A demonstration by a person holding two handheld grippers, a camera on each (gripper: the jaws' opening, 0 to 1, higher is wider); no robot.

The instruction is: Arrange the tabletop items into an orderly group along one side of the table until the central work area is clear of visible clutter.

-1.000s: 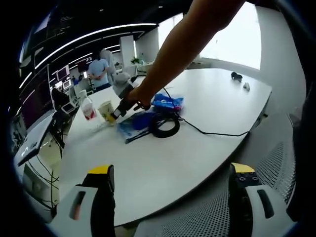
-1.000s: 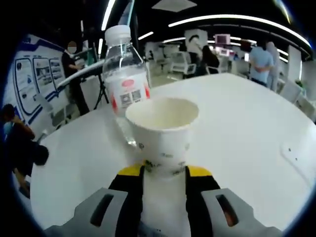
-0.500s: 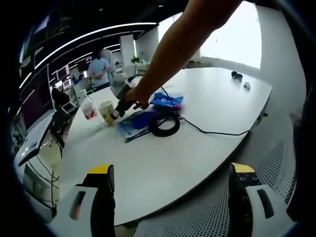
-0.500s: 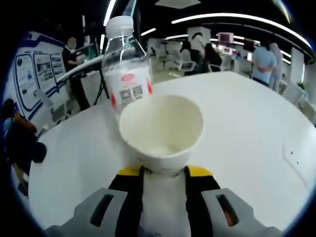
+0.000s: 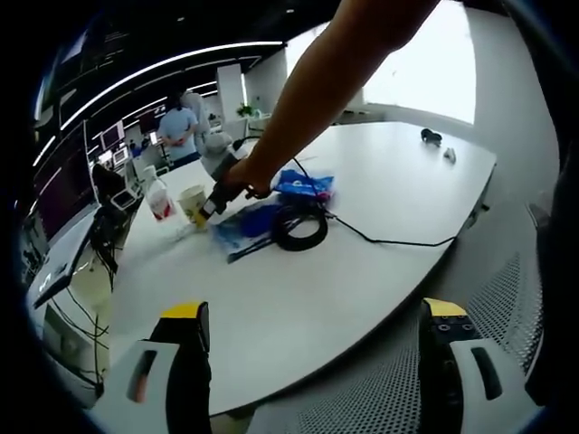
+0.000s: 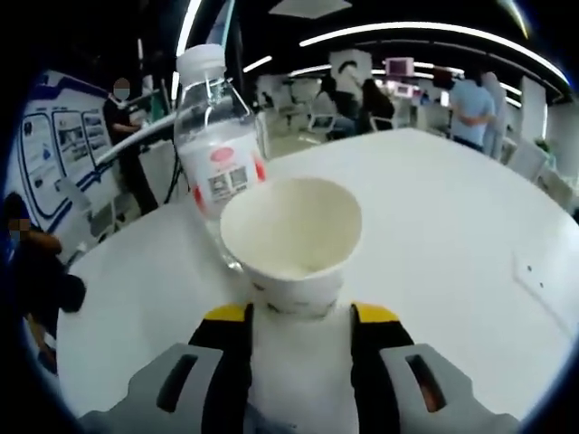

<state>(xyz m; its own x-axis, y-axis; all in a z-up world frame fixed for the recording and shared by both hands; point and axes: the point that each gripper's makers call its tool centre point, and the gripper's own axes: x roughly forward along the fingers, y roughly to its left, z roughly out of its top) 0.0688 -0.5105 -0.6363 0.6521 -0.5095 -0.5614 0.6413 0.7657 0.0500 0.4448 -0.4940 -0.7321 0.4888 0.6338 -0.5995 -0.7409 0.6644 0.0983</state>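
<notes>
My right gripper (image 6: 297, 312) is clamped on a white paper cup (image 6: 291, 237), tilted just beside a water bottle (image 6: 215, 163) near the white table's (image 5: 298, 289) far edge. My left gripper (image 5: 312, 321) hangs spread and empty, well apart from a black cable coil (image 5: 300, 228) and 2 blue packets (image 5: 306, 185).

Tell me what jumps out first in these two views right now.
In the right gripper view, the paper cup sits between the right gripper jaws, with the water bottle just behind. The left gripper view shows a black cable coil and blue packets mid-table.
</notes>
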